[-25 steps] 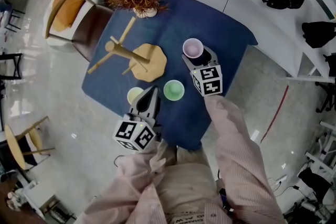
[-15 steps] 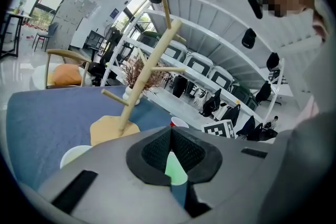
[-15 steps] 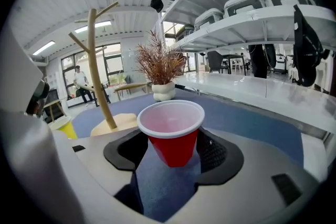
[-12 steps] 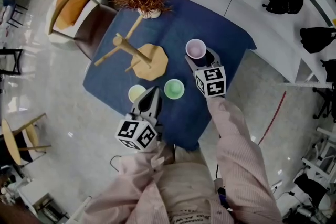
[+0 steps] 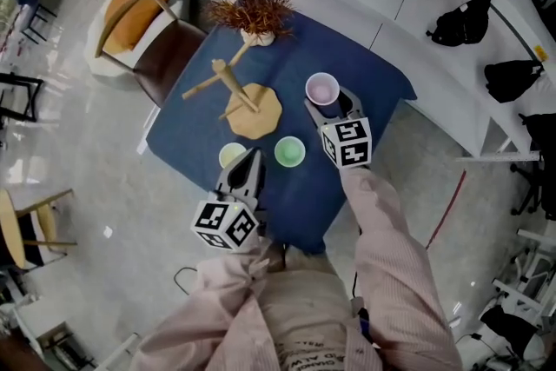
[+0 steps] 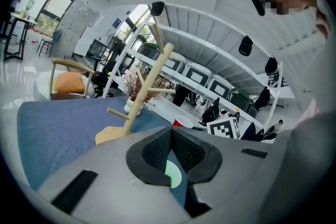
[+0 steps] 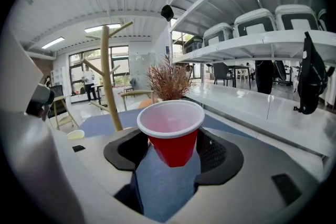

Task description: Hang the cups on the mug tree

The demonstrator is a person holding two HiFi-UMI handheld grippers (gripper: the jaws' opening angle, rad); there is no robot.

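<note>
The right gripper's (image 7: 170, 150) jaws clasp the red cup (image 7: 171, 134) over the blue counter (image 5: 369, 72), near the mug tree (image 5: 233, 85). The left gripper's (image 6: 170, 132) jaws are pressed together, empty, by the green cup (image 5: 289, 151).

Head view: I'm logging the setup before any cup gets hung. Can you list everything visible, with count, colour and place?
table: one, blue cloth, centre
mug tree: one, light wood, on the table's left half, no cups on it
red cup: one, red with a pale inside, between the right gripper's jaws
green cup: one, green, on the table near the tree's base
pale yellow cup: one, on the table beside the left gripper's tip
dried plant: one, rust-brown, at the table's far edge
chair: one, wood with an orange cushion, beyond the table's left
bags: two, black, at the right beyond the table
left gripper: grey, jaws together, empty
right gripper: grey, closed on the red cup
</note>
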